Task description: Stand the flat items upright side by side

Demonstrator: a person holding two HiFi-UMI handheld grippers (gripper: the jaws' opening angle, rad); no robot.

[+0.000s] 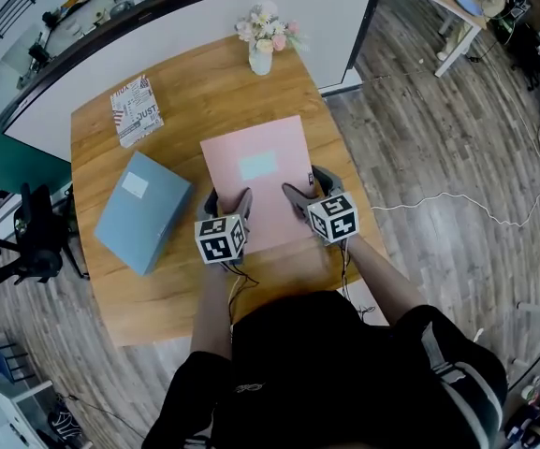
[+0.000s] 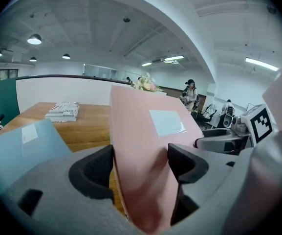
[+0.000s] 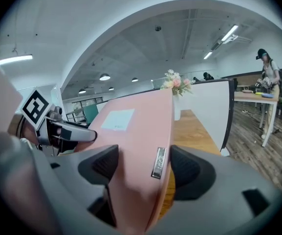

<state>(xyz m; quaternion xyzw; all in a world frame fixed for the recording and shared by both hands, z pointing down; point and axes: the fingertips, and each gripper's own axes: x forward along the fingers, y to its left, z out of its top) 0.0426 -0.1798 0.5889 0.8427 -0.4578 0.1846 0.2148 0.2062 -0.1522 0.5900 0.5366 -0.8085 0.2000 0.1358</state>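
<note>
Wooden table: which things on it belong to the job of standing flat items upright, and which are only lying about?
For the job: pink flat file box, held between both pairs of jaws; grey-blue flat file box, lying flat.
Lying about: white vase of flowers; printed paper booklet, flat, so possibly part of the job.

Wooden table [image 1: 204, 92], curved white partition [image 1: 251, 17] behind, grey plank floor [image 1: 438, 157], ceiling lamps [image 2: 34, 39] lit

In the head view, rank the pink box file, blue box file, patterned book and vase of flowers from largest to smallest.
1. pink box file, though it is held nearer the camera.
2. blue box file.
3. patterned book and vase of flowers: about alike, no ranking.
</note>
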